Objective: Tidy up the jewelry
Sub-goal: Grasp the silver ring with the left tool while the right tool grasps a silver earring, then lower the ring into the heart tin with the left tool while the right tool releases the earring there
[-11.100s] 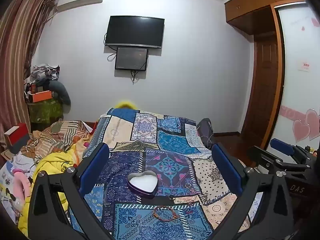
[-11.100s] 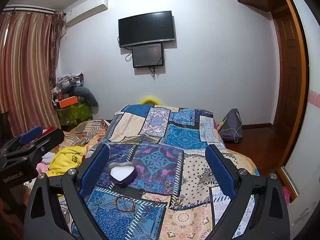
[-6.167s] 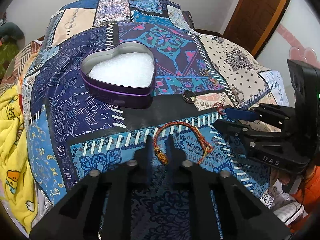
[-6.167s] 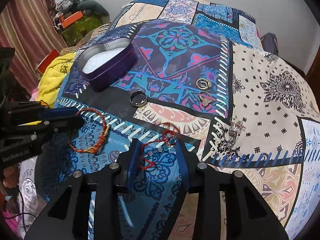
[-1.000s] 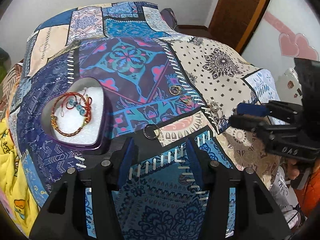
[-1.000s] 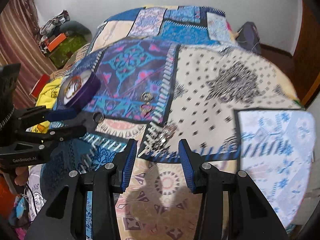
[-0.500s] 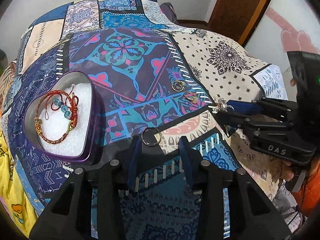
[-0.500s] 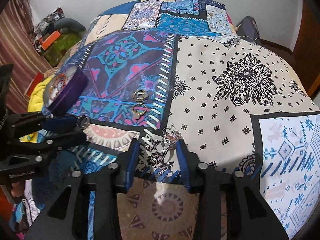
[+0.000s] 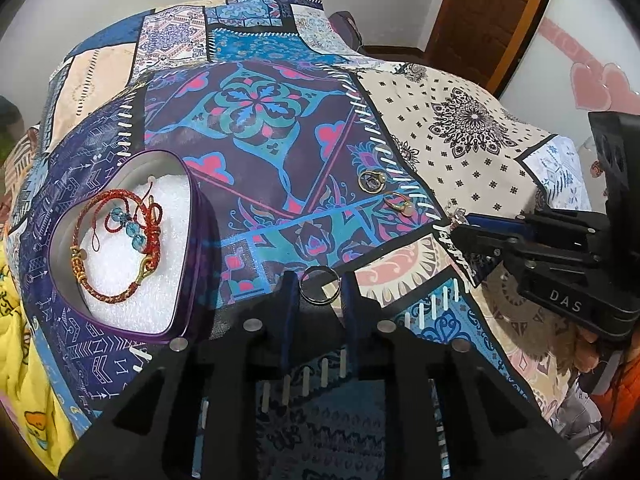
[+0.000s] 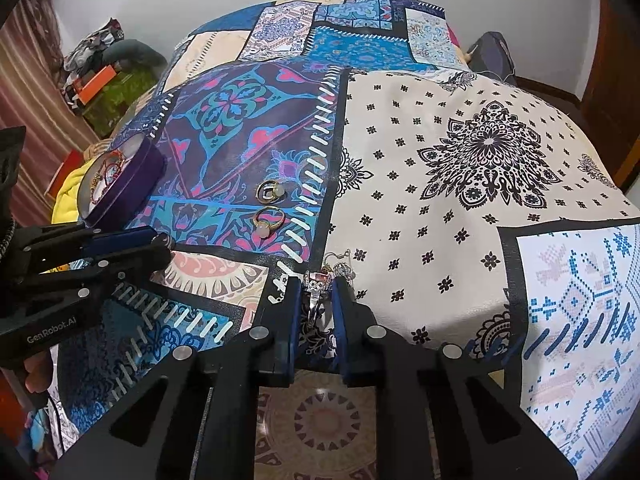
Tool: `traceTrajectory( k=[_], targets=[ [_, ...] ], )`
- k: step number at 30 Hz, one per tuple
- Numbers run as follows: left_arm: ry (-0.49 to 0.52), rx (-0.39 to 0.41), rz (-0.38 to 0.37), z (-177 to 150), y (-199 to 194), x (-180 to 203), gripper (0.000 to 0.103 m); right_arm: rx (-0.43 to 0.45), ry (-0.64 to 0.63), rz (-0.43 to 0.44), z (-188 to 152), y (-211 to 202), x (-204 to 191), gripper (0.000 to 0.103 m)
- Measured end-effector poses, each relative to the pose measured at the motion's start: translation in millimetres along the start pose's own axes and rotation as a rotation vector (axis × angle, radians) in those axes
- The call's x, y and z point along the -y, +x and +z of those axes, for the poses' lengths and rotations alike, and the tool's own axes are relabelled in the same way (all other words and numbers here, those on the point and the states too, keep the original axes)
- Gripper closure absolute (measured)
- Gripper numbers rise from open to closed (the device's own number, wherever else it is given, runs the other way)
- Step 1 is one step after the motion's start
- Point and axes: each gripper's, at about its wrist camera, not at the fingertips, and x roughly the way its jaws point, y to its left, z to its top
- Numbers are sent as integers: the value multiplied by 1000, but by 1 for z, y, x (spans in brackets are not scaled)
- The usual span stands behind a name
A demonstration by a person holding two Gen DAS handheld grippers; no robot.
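A purple heart-shaped tin [image 9: 188,240] lies on the patchwork quilt. On its white foam rest a braided red bracelet [image 9: 108,296] and a red cord with blue beads [image 9: 132,228]. My left gripper [image 9: 319,280] is closing, and its blue pads touch both sides of a silver ring [image 9: 320,300] lying flat on the quilt. My right gripper [image 10: 317,280] is also closing, with its pads against a silver earring with a pink stone [image 10: 317,280]. A second earring [image 10: 343,269] lies just beyond it. Two gold rings [image 10: 270,192] [image 10: 267,220] sit between the tin and the earrings.
The quilt [image 10: 480,152] covers a bed that drops off at every side. A yellow blanket [image 9: 16,360] hangs at the left edge. A dark bag [image 10: 492,56] lies at the far end, clutter [image 10: 104,76] stands by the curtain, and a wooden door [image 9: 488,12] is at the right.
Both pairs of jaws have narrowed, the left around the silver ring and the right around the pink-stone earring. The left gripper has come down closer to the quilt.
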Motion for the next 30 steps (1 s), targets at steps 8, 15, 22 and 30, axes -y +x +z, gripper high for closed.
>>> traceTrajectory(
  k=[8,15,22,30],
  targets=[
    [1,19,-4,-2,-10,4,82,12,3,21,-1,-14,-2,90],
    [-9,83,-1,2,-36,5,82,62,-1,18,7,-33,-5,90],
    [-22,164,18,5,-70,0,82,142,-12,44,27,-52,-21,90],
    [-52,240,58,6,-99,-13,82,217,-60,78,48,-68,-49,90]
  ],
)
